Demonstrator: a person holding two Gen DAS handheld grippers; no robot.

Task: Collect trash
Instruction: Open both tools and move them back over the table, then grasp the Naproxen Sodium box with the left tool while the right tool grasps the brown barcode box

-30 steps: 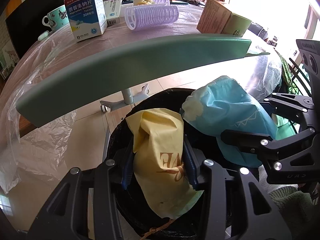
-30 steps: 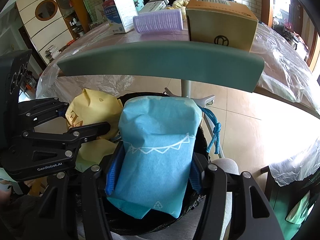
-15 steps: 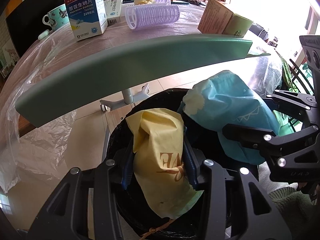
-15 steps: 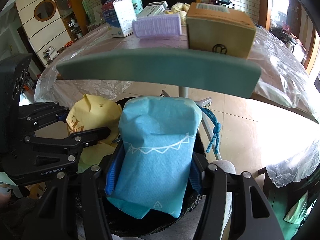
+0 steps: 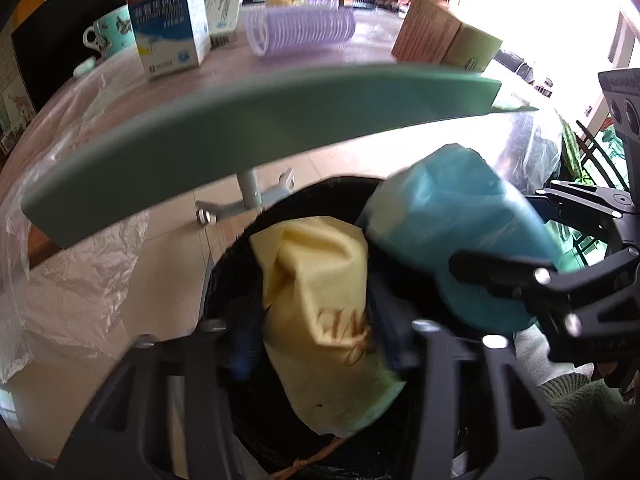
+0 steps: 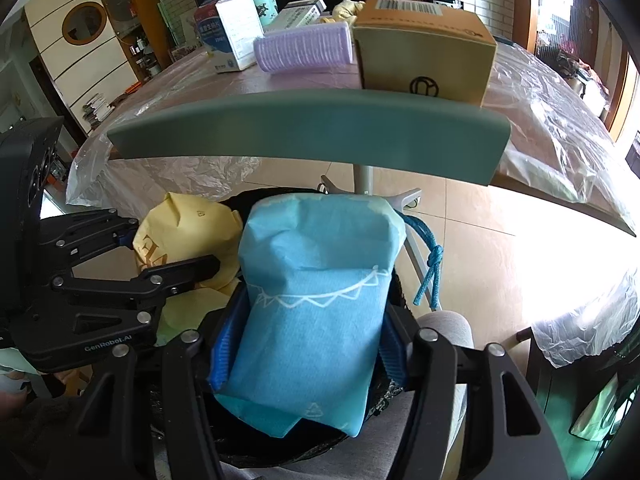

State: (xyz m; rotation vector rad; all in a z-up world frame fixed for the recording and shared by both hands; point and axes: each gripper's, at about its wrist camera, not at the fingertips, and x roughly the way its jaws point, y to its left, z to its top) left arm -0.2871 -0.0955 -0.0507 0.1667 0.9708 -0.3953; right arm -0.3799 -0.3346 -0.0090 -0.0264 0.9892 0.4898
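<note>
Over the black bin, the left gripper has just been opening, jaws apparently slack around the yellow bag (blurred here). Beside it, the right gripper has also been opening, loose about the blue bag; only its view shows the blue drawstring. Beyond the bin, a plastic-covered table.

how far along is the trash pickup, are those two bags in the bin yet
Nearly. The yellow bag sits between the left gripper jaws and the blue bag between the right gripper jaws, both right over the black bin. Both sets of jaws have just been opening, so the drop is under way. Left: boxes and a purple roller on the table, if they count as trash.
</note>
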